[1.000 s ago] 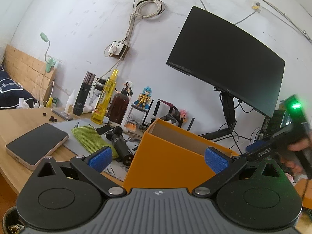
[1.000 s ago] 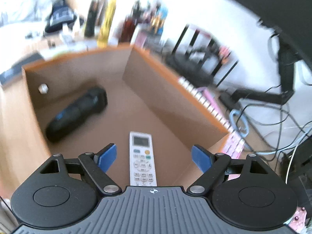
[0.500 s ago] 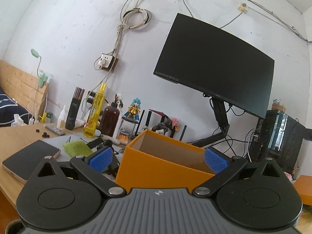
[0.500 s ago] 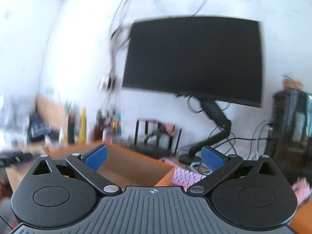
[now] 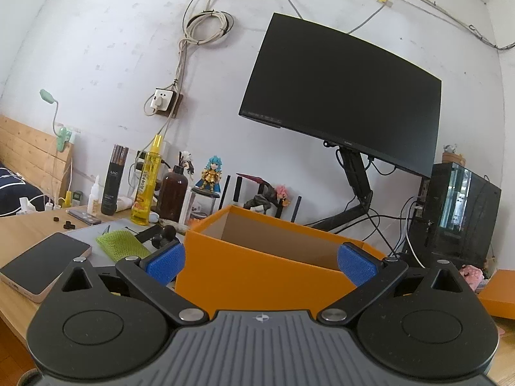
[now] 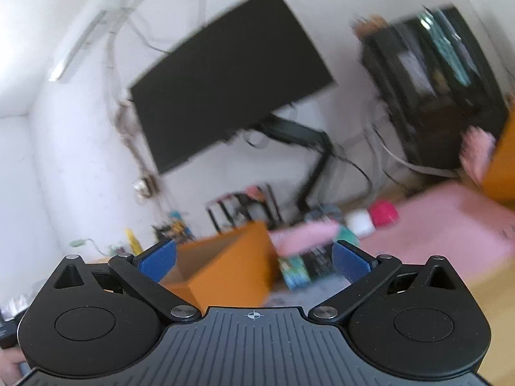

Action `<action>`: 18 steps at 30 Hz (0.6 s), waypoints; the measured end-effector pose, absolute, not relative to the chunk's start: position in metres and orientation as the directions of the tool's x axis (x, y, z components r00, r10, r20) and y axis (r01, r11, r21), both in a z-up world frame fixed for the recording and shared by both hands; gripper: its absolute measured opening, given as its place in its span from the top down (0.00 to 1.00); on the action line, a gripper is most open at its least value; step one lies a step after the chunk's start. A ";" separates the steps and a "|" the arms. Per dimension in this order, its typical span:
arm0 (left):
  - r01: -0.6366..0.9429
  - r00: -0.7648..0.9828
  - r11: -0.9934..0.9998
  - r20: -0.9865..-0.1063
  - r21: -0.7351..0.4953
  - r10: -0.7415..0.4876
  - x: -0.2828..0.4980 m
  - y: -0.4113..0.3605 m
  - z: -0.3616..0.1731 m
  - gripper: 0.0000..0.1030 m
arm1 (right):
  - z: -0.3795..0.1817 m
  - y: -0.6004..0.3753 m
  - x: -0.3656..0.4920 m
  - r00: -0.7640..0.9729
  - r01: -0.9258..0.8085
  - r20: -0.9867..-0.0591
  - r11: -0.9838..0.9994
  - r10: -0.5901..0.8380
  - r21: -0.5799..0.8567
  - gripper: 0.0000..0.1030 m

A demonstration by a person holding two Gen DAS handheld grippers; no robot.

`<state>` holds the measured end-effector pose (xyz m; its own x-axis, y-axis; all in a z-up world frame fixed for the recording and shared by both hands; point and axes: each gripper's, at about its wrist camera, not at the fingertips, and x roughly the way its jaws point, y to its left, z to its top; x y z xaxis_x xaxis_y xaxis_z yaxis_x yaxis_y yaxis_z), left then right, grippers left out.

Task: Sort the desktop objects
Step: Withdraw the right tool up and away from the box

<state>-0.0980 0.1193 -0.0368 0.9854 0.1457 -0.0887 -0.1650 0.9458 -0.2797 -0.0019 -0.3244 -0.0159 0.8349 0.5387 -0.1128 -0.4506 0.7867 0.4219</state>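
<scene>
An open orange box (image 5: 257, 273) stands on the desk right in front of my left gripper (image 5: 260, 262), which is open and empty. Left of the box lie a phone (image 5: 42, 263), a green mesh pouch (image 5: 124, 244) and a black handle-like tool (image 5: 161, 236). My right gripper (image 6: 252, 259) is open and empty, raised and tilted. Its blurred view shows the orange box (image 6: 225, 270) below left, with a pink keyboard (image 6: 302, 236) and a pink mat (image 6: 434, 222) to the right.
A black monitor (image 5: 341, 96) on an arm hangs over the desk. Bottles (image 5: 146, 183), figurines (image 5: 210, 175) and a router stand along the wall. A black PC case (image 5: 457, 212) stands at the right, with an orange lid (image 5: 499, 296) in front of it.
My right gripper has lifted out of the orange box, where a remote and a black tool lay, and swung up and right. My left gripper has dropped lower and levelled off.
</scene>
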 end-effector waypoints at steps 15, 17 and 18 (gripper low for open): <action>-0.142 0.988 0.946 -0.095 -0.292 0.119 -0.102 0.122 -0.040 0.00 | -0.027 -0.308 -0.032 0.881 -0.408 -0.134 0.872 0.454 0.271 0.00; -0.142 0.988 0.946 -0.097 -0.291 0.119 -0.101 0.123 -0.041 0.00 | -0.029 -0.303 -0.033 0.870 -0.425 -0.155 0.872 0.468 0.245 0.00; -0.143 0.988 0.946 -0.097 -0.290 0.120 -0.101 0.123 -0.041 0.00 | -0.030 -0.302 -0.032 0.859 -0.440 -0.161 0.861 0.487 0.255 0.00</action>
